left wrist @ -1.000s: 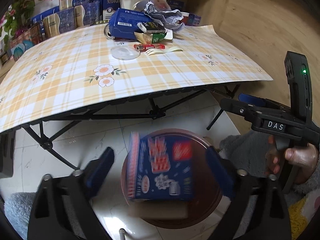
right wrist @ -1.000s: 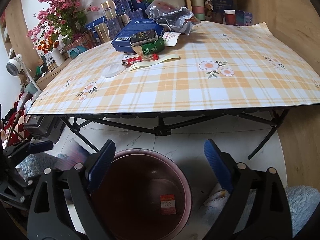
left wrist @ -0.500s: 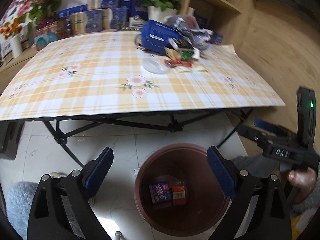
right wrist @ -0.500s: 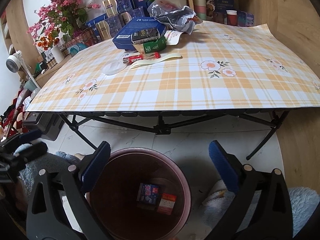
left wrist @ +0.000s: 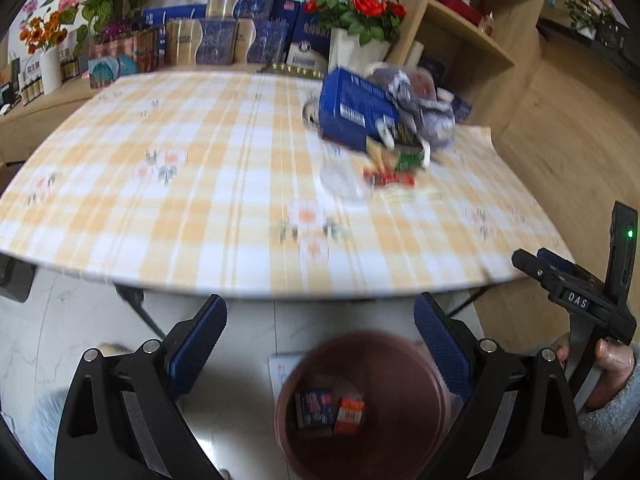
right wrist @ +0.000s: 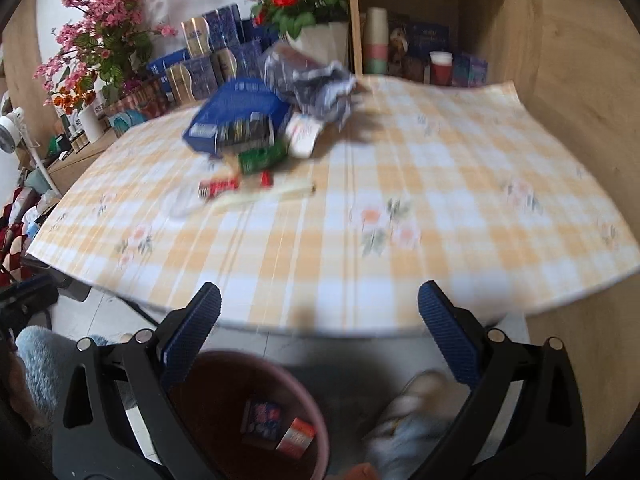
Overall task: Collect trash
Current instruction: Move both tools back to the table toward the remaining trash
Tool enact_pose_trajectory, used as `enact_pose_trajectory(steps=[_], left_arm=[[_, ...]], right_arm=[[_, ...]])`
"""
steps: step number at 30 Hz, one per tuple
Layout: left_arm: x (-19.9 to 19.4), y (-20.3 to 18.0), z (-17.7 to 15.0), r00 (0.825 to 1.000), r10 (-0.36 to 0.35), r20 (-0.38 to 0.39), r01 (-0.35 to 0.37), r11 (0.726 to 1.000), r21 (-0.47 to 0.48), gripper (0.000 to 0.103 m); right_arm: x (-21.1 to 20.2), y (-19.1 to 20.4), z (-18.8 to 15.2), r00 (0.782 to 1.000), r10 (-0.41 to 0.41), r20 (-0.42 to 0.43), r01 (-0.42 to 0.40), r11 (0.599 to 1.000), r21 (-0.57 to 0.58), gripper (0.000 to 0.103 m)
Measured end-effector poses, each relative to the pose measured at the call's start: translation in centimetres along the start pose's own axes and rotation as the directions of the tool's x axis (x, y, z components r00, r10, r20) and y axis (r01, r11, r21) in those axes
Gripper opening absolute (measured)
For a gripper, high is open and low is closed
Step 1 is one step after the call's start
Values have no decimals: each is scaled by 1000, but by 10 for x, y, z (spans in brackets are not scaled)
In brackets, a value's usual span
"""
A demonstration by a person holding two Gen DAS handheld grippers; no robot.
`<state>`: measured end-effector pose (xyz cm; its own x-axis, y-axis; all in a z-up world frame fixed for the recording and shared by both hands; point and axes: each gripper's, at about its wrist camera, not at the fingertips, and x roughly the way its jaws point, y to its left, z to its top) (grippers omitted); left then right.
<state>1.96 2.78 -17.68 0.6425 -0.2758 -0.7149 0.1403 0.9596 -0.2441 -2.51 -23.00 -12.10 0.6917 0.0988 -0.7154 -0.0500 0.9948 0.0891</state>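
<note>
A brown round bin [left wrist: 416,412] [right wrist: 208,404] stands on the floor below the table edge, with a small blue box [left wrist: 316,407] [right wrist: 262,420] and an orange-red box [left wrist: 349,414] [right wrist: 295,438] lying in it. My left gripper [left wrist: 320,332] hangs open above the bin with nothing between its fingers. My right gripper [right wrist: 319,320] is also open and empty, above the bin's right side. On the plaid table [left wrist: 200,208] [right wrist: 440,208] lies a trash pile: a large blue box [left wrist: 354,108] [right wrist: 236,114], a crumpled grey bag [left wrist: 424,104] [right wrist: 316,84], a green packet [right wrist: 260,158] and a red wrapper [left wrist: 390,178] [right wrist: 224,187].
A clear round lid [left wrist: 342,178] and a pale strip [right wrist: 272,196] lie near the pile. Flower pots and gift boxes [left wrist: 220,40] line the back; a wooden shelf [left wrist: 472,40] stands at right. A hand [left wrist: 608,368] holds the right gripper's handle. A slippered foot [right wrist: 408,412] is beside the bin.
The blue box that was between my left gripper's fingers dropped into the bin. Both grippers have since risen, and the table now fills more of each view.
</note>
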Motion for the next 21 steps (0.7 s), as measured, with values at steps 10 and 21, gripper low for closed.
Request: enact_pose_trajectory(steps=[10,21], left_arm=[[15,3,93,997,4,77,-3,1000,-11,92],[69,7,143,997,-30,67,32,999,-19,86]], right_arm=[[24,-7,108,992,-43,116,73,960,-270,97],[130,-8,171,998,-31,46,41,975,-219,97]])
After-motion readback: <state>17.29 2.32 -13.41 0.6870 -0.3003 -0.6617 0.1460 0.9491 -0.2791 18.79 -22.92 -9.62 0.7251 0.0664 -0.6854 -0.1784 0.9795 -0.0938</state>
